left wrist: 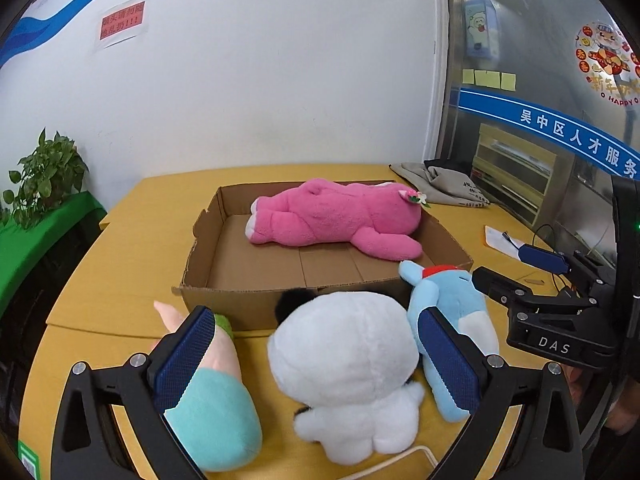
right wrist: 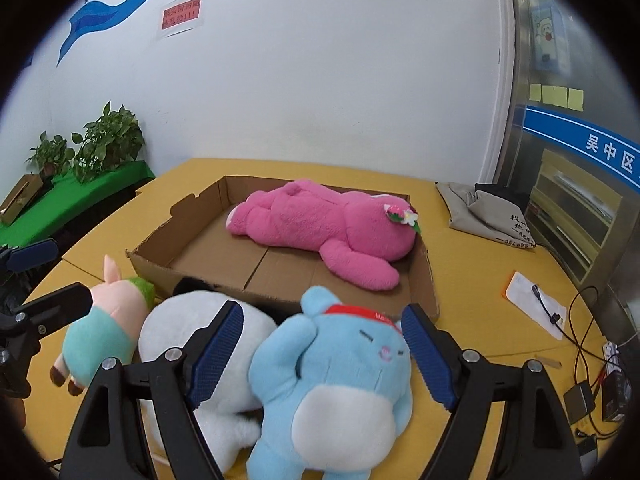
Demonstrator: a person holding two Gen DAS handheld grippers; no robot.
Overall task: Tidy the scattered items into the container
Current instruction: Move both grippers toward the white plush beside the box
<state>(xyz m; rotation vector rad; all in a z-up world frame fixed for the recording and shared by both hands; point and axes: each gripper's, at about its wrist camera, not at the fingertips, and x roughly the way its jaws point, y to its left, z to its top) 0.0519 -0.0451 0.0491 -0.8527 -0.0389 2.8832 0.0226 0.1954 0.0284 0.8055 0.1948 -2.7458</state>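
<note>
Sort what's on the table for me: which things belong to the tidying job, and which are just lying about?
Job:
- cardboard box
- pink plush, already inside
- white plush
- blue plush
- pig plush

Lying about:
- grey cloth bag
- paper sheet
- cables
- potted plants

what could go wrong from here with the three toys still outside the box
1. The white plush, blue plush and pig plush lie packed together, so the open left gripper or right gripper may pinch two at once.
2. The pink plush fills the far side of the cardboard box, leaving only the near half.
</note>
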